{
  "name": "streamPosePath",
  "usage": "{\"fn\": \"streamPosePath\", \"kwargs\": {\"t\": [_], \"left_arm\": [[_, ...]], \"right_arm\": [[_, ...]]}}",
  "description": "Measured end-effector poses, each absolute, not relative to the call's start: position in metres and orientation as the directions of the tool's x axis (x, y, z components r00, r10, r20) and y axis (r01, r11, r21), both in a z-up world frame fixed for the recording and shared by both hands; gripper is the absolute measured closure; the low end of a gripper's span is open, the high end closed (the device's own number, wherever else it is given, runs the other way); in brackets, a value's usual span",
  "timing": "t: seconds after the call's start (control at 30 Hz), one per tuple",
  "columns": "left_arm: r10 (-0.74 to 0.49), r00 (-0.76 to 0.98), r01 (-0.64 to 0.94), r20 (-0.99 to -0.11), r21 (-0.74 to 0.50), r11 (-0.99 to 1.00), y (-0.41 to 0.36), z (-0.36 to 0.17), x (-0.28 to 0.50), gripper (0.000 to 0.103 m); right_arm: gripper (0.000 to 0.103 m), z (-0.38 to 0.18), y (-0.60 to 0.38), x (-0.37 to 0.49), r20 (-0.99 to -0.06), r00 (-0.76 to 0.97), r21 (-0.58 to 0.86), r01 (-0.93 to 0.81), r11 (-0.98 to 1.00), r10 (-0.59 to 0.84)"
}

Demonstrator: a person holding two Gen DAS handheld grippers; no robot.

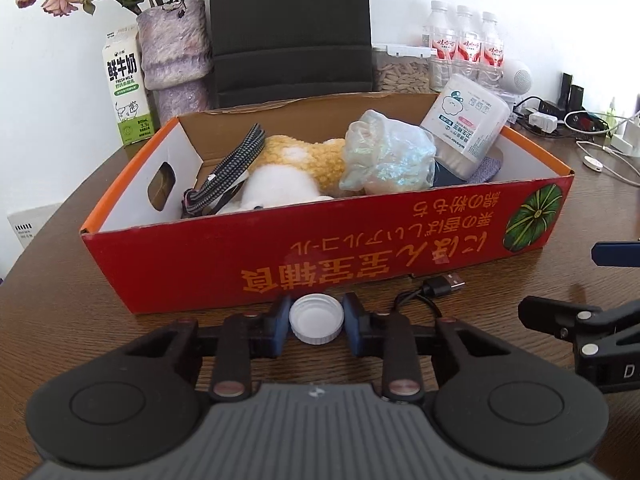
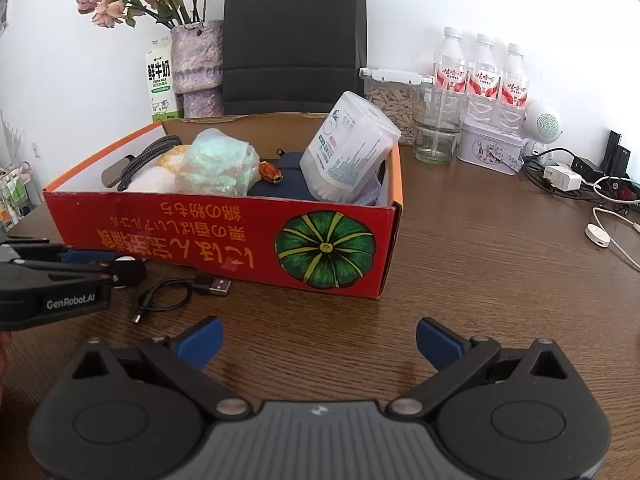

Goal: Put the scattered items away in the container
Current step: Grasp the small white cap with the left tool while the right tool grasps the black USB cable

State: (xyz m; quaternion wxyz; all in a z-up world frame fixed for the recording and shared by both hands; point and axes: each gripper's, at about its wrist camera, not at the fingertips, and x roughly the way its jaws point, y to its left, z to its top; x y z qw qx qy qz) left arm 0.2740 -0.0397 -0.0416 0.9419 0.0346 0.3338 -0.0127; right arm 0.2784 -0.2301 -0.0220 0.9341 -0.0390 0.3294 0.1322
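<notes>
A red cardboard box (image 1: 360, 256) (image 2: 200, 236) stands on the brown table and holds a plush toy (image 1: 296, 168), a crinkled plastic bag (image 1: 388, 156) (image 2: 216, 168), a cotton swab tub (image 1: 466, 124) (image 2: 348, 152) and a braided cable (image 1: 228, 168). My left gripper (image 1: 316, 320) (image 2: 108, 266) is shut on a white bottle cap (image 1: 316, 318) at table level in front of the box. A black USB cable (image 1: 436, 288) (image 2: 180, 292) lies on the table beside it. My right gripper (image 2: 319, 340) is open and empty, near the box's right front corner.
Behind the box stand a milk carton (image 1: 126, 92), a vase of dried roses (image 1: 176, 52), a black paper bag (image 2: 294, 36), three water bottles (image 2: 484, 76), glass jars (image 2: 436, 128) and a tin (image 2: 490, 148). Chargers and white cables (image 2: 600, 232) lie at the right.
</notes>
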Motion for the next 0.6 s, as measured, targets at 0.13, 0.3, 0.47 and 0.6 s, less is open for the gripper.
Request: {"fn": "streamPosePath", "kwargs": {"t": [0.13, 0.3, 0.47, 0.6], "left_arm": [[-0.001, 0.774, 0.037, -0.633, 0.044, 0.998, -0.036, -0.041, 0.274, 0.074], [-0.010, 0.787, 0.030, -0.616, 0.022, 0.999, -0.031, -0.034, 0.267, 0.074], [-0.019, 0.808, 0.023, -0.589, 0.000, 1.000, -0.021, -0.025, 0.257, 0.074], [-0.015, 0.822, 0.001, -0.569, -0.024, 1.000, -0.004, -0.020, 0.250, 0.074]], "right_arm": [[0.000, -0.021, -0.230, 0.277, -0.621, 0.751, 0.017, -0.272, 0.962, 0.223], [0.000, -0.023, -0.230, 0.279, -0.621, 0.752, 0.020, -0.267, 0.963, 0.221], [0.000, -0.018, -0.223, 0.273, -0.589, 0.777, 0.007, -0.272, 0.962, 0.224], [0.000, -0.013, -0.213, 0.268, -0.579, 0.779, 0.031, -0.273, 0.962, 0.240]]}}
